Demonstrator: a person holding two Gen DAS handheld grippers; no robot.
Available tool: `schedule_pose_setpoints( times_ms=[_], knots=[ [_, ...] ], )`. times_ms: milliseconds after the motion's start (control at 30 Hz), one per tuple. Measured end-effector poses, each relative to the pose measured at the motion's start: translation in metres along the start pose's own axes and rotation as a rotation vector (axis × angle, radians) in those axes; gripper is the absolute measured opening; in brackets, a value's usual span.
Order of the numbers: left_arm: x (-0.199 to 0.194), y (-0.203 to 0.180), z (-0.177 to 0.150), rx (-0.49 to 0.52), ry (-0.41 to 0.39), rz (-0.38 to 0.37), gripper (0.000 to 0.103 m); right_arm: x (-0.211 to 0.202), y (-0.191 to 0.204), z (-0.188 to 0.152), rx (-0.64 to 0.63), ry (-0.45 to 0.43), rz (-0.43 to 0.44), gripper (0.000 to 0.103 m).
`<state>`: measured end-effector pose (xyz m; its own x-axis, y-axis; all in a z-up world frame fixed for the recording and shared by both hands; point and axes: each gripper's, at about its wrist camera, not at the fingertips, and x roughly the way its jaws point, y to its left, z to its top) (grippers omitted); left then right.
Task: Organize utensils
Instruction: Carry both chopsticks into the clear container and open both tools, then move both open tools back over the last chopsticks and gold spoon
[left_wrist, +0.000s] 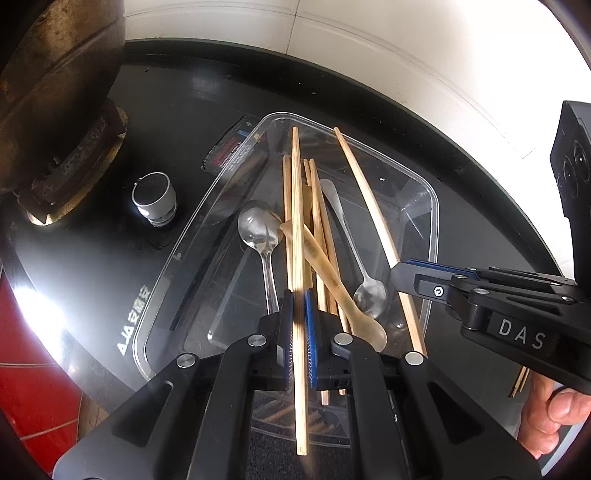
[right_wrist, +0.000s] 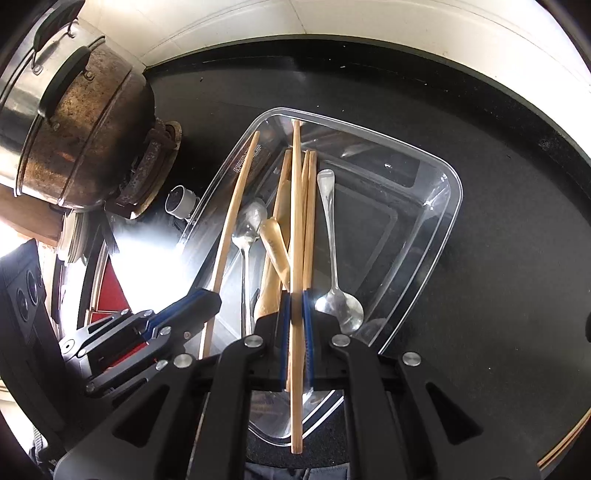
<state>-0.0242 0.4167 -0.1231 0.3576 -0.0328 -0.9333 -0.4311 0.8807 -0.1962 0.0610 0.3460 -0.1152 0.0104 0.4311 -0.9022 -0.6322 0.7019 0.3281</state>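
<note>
Left wrist view first: the left hand-held gripper (left_wrist: 299, 306) is clamped tight on one pale wooden chopstick (left_wrist: 297, 206), which runs straight ahead along the fingers, its far tip up near the back wall of the clear plastic rectangular tray (left_wrist: 436, 206) and its near end sticking out behind the pads. So the stick's long axis already lines up with the tray's long side, directly over the pile, and I'd guess the next bit is just lowering and letting go. Off to the right, the right hand-held gripper (left_wrist: 397, 273) is pinched on a second long wooden chopstick (left_wrist: 365, 195) lying slanted over the tray's right half. Two metal spoons and a translucent beige plastic spoon (left_wrist: 332, 280) sit in the pile below. Where the held stick's tip actually rests is hard to tell through the glare. Right wrist view: same deal mirrored, the right gripper (right_wrist: 296, 295) grips its stick (right_wrist: 295, 206) pointing lengthwise down the tray (right_wrist: 456, 206), left gripper (right_wrist: 212, 295) beside it at the tray's left rim. Both are about equally near. The black bench (right_wrist: 517, 258) is bare on the right; bright glare at left washes out the tray's near corner.
</note>
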Motion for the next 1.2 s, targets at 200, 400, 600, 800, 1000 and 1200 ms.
schedule_pose_setpoints(
  times_ms=[200, 400, 600, 800, 1000, 1200],
  knots=[
    [0.005, 0.001, 0.003, -0.001, 0.004, 0.004, 0.006, 0.000, 0.000, 0.000, 0.007, -0.003, 0.004, 0.008],
    [0.002, 0.001, 0.002, 0.002, -0.006, 0.019, 0.041, -0.003, -0.010, -0.001, 0.054, -0.007, -0.004, 0.043],
    [-0.009, 0.010, -0.001, -0.040, -0.042, 0.049, 0.071, -0.030, -0.030, -0.003, 0.117, -0.110, -0.008, 0.075],
    [-0.016, 0.004, -0.006, -0.026, -0.049, 0.035, 0.071, -0.041, -0.036, -0.015, 0.124, -0.121, -0.011, 0.075],
    [-0.023, -0.019, -0.011, 0.021, -0.061, 0.026, 0.071, -0.062, -0.045, -0.033, 0.139, -0.160, -0.012, 0.075],
    [-0.026, -0.062, -0.017, 0.101, -0.066, 0.005, 0.071, -0.096, -0.080, -0.063, 0.195, -0.223, -0.019, 0.075]
  ],
)
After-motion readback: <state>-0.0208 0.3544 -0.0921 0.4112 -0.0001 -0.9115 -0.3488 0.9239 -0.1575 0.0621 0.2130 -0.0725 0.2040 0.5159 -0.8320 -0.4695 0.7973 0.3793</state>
